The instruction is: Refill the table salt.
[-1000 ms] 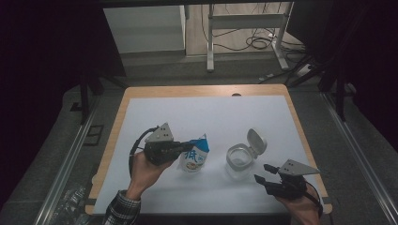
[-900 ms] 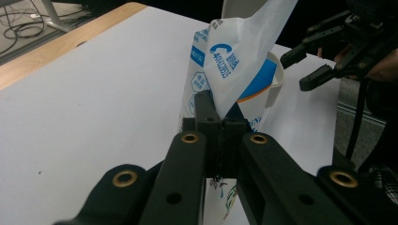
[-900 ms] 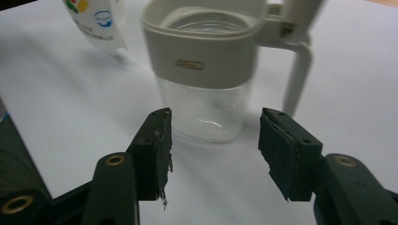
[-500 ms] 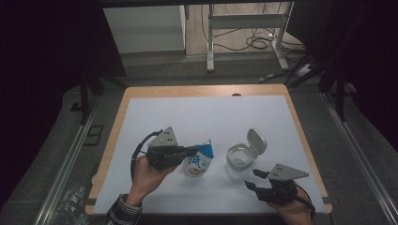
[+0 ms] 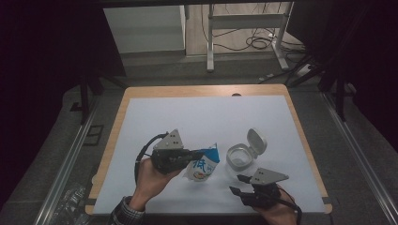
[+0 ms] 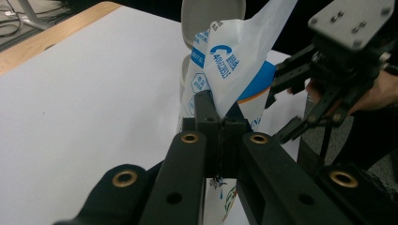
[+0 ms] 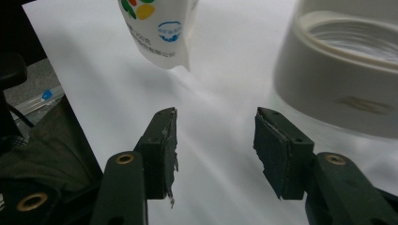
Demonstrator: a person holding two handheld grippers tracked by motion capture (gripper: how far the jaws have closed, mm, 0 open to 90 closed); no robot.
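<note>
Starting at the left, my left tool (image 5: pixel 187 158) is pressed together on the top edge of the white and blue pouch (image 5: pixel 202 167), pinching the film and holding the pouch up off the white mat of the bench (image 5: pixel 155 126). In the left gripper view the pinch (image 6: pixel 220 123) sits just under the pouch's loose upper flap, which looks already open or torn, though I cannot be sure.

Just to the right of the pouch stands the clear jar (image 5: pixel 239 157), its hinged lid (image 5: pixel 256 139) flipped back, so the jar is ready to receive.

Farther right and nearer me, my right tool (image 5: pixel 239 183) has been closing but is spread, with nothing between the jaws; in its own view the pads (image 7: pixel 165 136) frame bare mat, the pouch bottom above and the jar rim beside.

By my reading, picking up the pouch and opening the jar are done. Steadying the pouch with the right tool and emptying it into the jar remain.
</note>
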